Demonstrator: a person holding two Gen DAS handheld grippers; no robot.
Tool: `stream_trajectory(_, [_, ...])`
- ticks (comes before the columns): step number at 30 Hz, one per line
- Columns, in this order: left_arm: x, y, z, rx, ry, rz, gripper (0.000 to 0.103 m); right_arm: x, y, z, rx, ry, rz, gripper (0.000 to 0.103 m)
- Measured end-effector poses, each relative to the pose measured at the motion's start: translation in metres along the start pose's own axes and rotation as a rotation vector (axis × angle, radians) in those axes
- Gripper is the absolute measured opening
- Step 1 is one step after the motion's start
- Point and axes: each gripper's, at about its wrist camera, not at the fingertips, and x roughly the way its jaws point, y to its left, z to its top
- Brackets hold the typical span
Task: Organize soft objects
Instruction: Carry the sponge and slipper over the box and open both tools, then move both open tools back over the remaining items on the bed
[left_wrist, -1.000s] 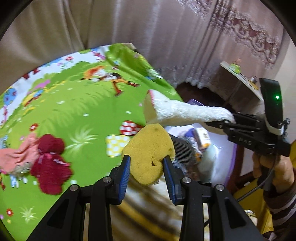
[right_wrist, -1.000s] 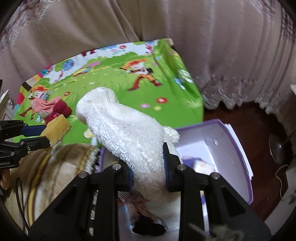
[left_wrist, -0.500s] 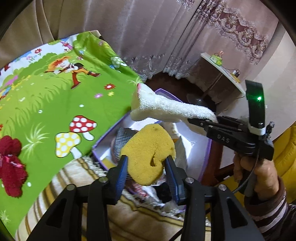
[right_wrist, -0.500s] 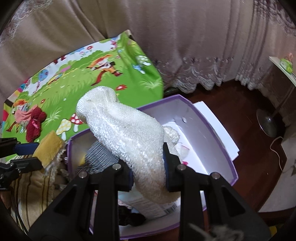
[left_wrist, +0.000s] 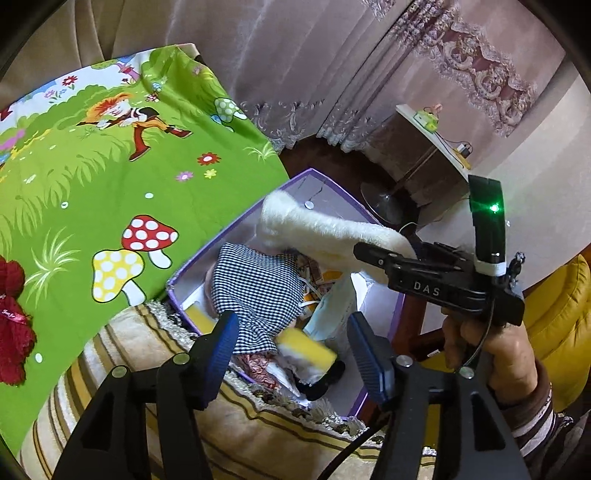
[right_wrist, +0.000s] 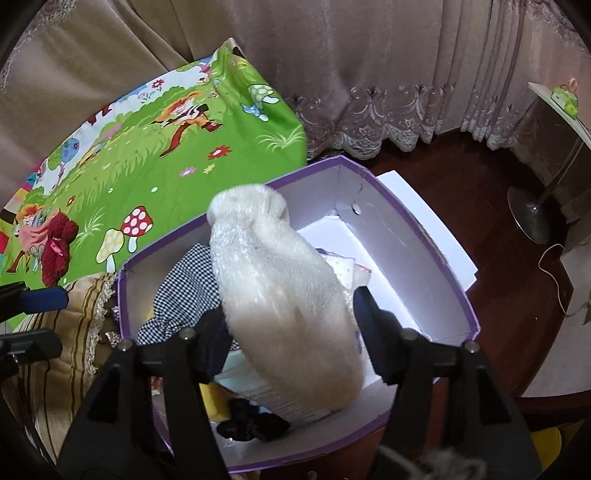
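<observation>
Over purple box (right_wrist: 436, 258), fluffy white sock (right_wrist: 280, 295); yellow sponge (left_wrist: 306, 349) blurred

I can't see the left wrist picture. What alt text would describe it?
An open left claw hangs over a purple box of soft things, with a yellow sponge blurred between its fingers. The right claw holds a white fluffy sock above the box, beside a green cartoon mat.
</observation>
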Motion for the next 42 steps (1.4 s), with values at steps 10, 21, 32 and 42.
stream_trajectory(10, [-0.033,0.049,0.000,-0.114,-0.072,0.039,0.062,-0.008,0.014,0.006,-0.022,-0.019,0.018,0.070])
stream_trajectory(21, [-0.085,0.146,-0.028,-0.323,-0.164,0.173,0.062,-0.017,0.044,0.020,-0.075,-0.050,0.054,0.077])
stream_trajectory(32, [-0.145,0.265,-0.079,-0.697,-0.248,0.302,0.067,-0.011,0.112,0.030,-0.190,-0.039,0.142,0.079])
stream_trajectory(42, [-0.148,0.342,-0.099,-0.933,-0.278,0.243,0.069,-0.006,0.214,0.044,-0.311,-0.021,0.319,0.088])
